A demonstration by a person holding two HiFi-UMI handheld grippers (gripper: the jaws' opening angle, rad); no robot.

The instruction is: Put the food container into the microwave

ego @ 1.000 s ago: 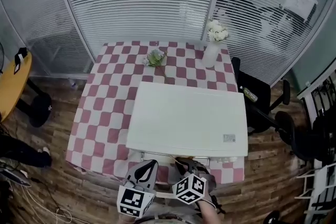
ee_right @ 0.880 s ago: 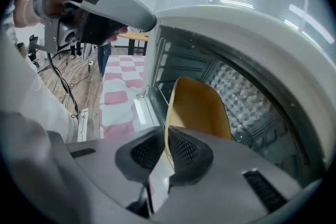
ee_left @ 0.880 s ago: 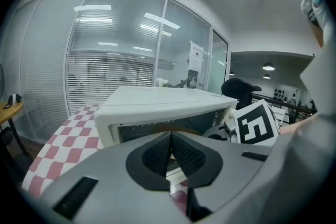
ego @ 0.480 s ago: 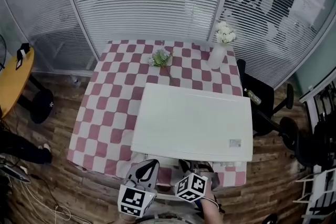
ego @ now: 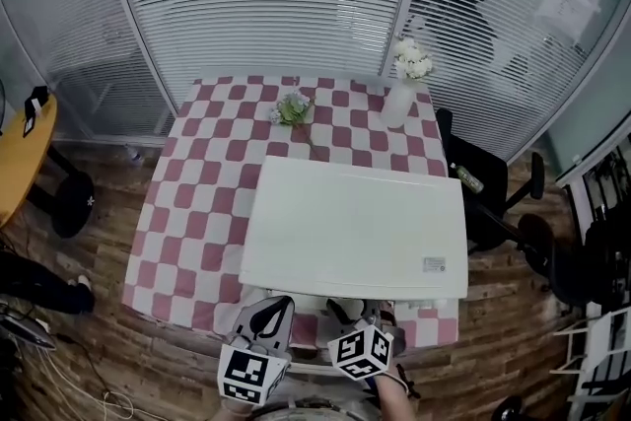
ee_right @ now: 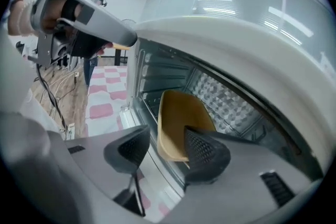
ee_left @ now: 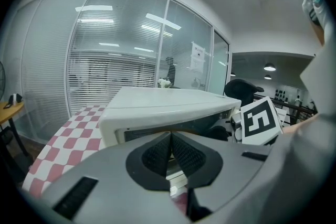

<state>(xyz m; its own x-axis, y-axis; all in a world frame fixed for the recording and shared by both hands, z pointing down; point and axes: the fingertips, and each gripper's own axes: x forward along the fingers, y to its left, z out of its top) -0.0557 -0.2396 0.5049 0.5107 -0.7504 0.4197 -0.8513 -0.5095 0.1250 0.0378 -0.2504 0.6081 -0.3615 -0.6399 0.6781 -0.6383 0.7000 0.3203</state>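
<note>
Evidently most of the task was done: the yellow container (ee_right: 176, 118) sat inside the open microwave (ee_right: 236, 34), on the cavity floor, just ahead of the right claw (ee_right: 165, 139).

The right claw was released, its two dark pads spread well apart, and it pointed into the cavity mouth. One pad overlapped the container's near edge in that claw's view. Whether it touched the container could not be told, but nothing was gripped between the pads.

The left claw (ee_left: 170, 144) was clenched, pads pressed together with nothing between them. It hung in front of the microwave, outside the cavity, beside the right claw.

From the head view, the white microwave stood on a worktop (ego: 197, 212) covered in a red and white checked cloth. Both claws were low at its near edge, close to the person's body. A vase of white flowers (ego: 402, 84) stood on the worktop beyond the microwave, far from both claws.

What seemed left was small: draw the right claw back out of the cavity, clear of the container. The door probably also needed closing, though the task does not ask for it.
</note>
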